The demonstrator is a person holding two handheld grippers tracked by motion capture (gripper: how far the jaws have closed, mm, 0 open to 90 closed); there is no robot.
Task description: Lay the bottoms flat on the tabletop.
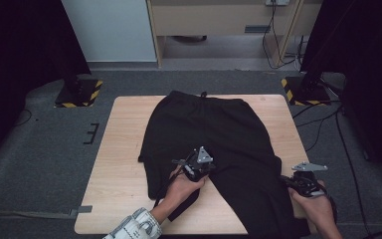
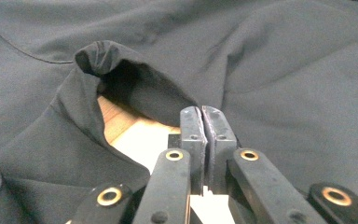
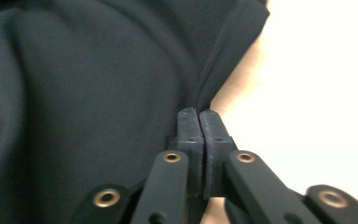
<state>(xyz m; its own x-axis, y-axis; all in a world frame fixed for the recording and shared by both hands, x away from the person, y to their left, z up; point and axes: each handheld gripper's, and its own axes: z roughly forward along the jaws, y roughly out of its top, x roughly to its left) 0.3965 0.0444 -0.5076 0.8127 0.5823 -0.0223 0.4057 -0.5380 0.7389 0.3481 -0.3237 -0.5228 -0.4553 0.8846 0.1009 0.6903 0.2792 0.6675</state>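
Observation:
Black trousers (image 1: 214,129) lie flat on the wooden table (image 1: 124,149), waistband at the far side and legs toward the person. My left gripper (image 1: 195,168) rests on the cloth near where the legs part. In the left gripper view its jaws stand pressed together on the edge of a raised fold of the trousers (image 2: 135,93), with the left gripper (image 2: 201,112) over bare wood. My right gripper (image 1: 298,183) sits at the outer edge of the right leg. In the right gripper view the right gripper (image 3: 198,112) pinches the hem of the trousers (image 3: 98,93).
Two stand bases with yellow and black stripes sit on the grey carpet at the back left (image 1: 79,92) and back right (image 1: 303,89). Cables (image 1: 338,134) trail on the floor along the table's right side. A wooden cabinet (image 1: 219,20) stands beyond.

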